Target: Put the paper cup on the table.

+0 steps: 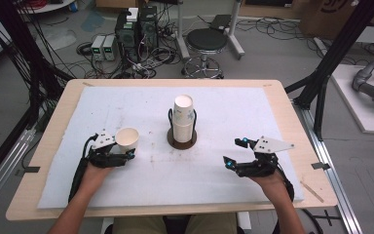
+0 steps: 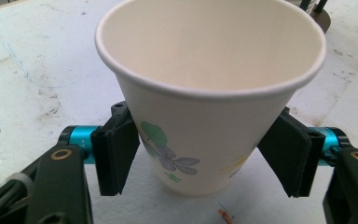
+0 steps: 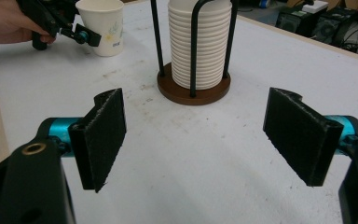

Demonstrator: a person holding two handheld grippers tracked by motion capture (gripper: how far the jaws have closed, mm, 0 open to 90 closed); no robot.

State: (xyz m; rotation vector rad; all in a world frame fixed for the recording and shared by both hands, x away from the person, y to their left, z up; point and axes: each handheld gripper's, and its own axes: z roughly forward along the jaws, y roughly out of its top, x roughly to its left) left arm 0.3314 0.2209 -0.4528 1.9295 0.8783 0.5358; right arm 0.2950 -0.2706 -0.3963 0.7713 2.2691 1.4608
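On white felt mat (image 1: 224,161), L gripper (image 2: 200,158) jaws flank tapered paper cup (image 2: 205,93).

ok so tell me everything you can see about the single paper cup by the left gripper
The paper cup is white with a rolled rim and a printed green and purple flower. It is empty and stands upright on the white mat, left of the cup stack. It sits between the jaws of the left gripper, whose pads flank its lower wall with slight gaps.

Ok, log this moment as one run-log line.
left hand-held gripper: jaws around paper cup, upright on mat | right hand-held gripper: open, empty | cup stack: in holder
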